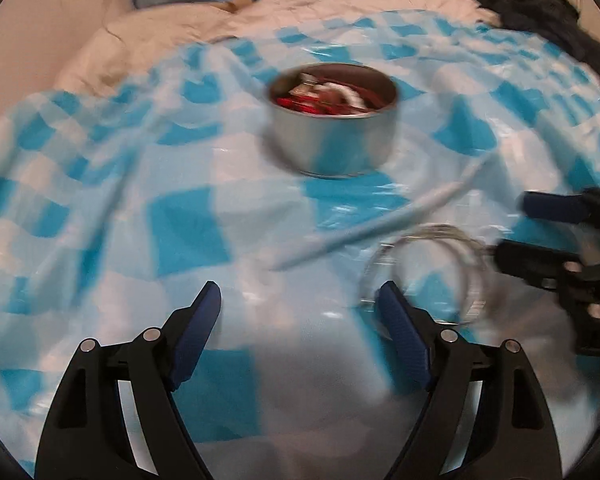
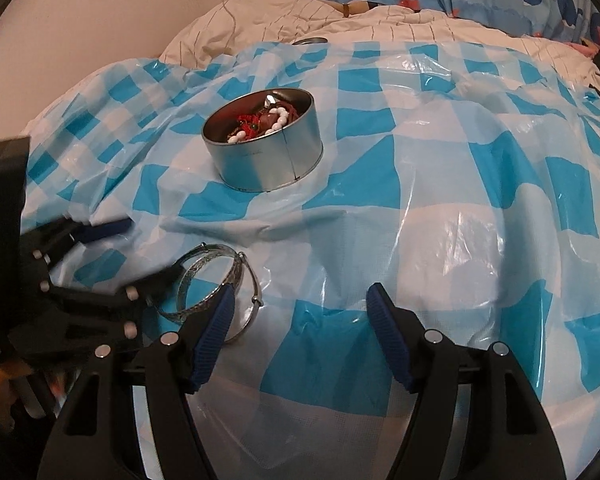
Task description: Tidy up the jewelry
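Bangles, thin silver metal hoops (image 2: 216, 280): on blue-checked plastic sheet (image 2: 440, 240), near-left of round metal tin (image 2: 266, 148) holding red and white beads. Left gripper (image 1: 300, 304), right gripper (image 2: 300, 304): jaws wide, empty. Advice: pinch one rim edge squarely, lift before carrying tinward.

Both wrist cams sit low over the bed, looking forward toward the round tin (image 1: 334, 120) (image 2: 265, 142), fairly near it. Left cam is blurry, facing it straight; right cam sees it up-left. Both share the bangle (image 1: 424, 276) (image 2: 216, 280) nearer than the tin.
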Motion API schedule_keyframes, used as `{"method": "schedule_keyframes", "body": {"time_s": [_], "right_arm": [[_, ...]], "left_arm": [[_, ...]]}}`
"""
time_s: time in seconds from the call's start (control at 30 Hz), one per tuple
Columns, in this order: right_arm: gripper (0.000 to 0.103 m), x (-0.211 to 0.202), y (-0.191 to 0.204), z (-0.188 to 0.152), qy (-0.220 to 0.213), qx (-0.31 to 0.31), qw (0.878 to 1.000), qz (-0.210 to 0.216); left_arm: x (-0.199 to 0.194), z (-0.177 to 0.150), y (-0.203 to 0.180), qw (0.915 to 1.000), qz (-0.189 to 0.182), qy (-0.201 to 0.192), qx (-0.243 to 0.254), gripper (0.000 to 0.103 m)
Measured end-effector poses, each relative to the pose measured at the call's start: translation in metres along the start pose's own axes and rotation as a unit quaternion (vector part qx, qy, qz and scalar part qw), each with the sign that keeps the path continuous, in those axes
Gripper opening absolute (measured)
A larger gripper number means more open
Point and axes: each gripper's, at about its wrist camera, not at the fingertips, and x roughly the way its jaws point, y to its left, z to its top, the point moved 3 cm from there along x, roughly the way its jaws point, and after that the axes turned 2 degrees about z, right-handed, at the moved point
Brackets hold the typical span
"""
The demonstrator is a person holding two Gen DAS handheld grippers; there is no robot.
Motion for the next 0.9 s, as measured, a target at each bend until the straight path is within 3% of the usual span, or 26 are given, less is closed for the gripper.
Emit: {"method": "schedule_keyframes", "body": {"time_s": [0.1,0.23,0.5,0.57,0.63,0.77,0.8,0.87,0.9], "right_arm": [[0.068,0.001,0.002,0.0,0.001,-0.006,1.0,-0.004],[0.068,0.0,0.005,0.001,-0.002,-0.018,1.0,-0.005],[0.068,-0.007,0.027,0.002,-0.027,-0.044,0.997,0.052],[0.059,-0.003,0.03,0.001,-0.019,-0.048,0.997,0.063],[0.039,0.004,0.031,0.0,-0.002,-0.047,0.997,0.062],[0.03,0.013,0.034,0.0,0.007,-0.052,0.997,0.052],[0.029,0.014,0.034,-0.001,0.009,-0.055,0.997,0.049],[0.027,0.017,0.036,-0.002,0.014,-0.065,0.997,0.036],[0.022,0.018,0.038,-0.003,0.016,-0.071,0.997,0.028]], "left_arm": [[-0.002,0.001,0.021,0.9984,0.055,-0.006,-0.01,0.078],[0.002,-0.001,0.037,0.9984,0.016,0.008,-0.053,0.078],[0.005,-0.001,0.025,0.9974,-0.04,0.002,-0.059,0.078],[0.005,-0.001,0.024,0.9962,-0.054,-0.003,-0.068,0.078],[0.006,-0.001,0.023,0.9952,-0.063,-0.002,-0.075,0.078],[0.011,-0.002,0.022,0.9939,-0.072,0.004,-0.083,0.078],[0.012,-0.002,0.021,0.9938,-0.073,0.004,-0.084,0.076],[0.014,-0.003,0.021,0.9927,-0.084,0.009,-0.087,0.063],[0.015,-0.003,0.02,0.9919,-0.091,0.013,-0.088,0.045]]}}
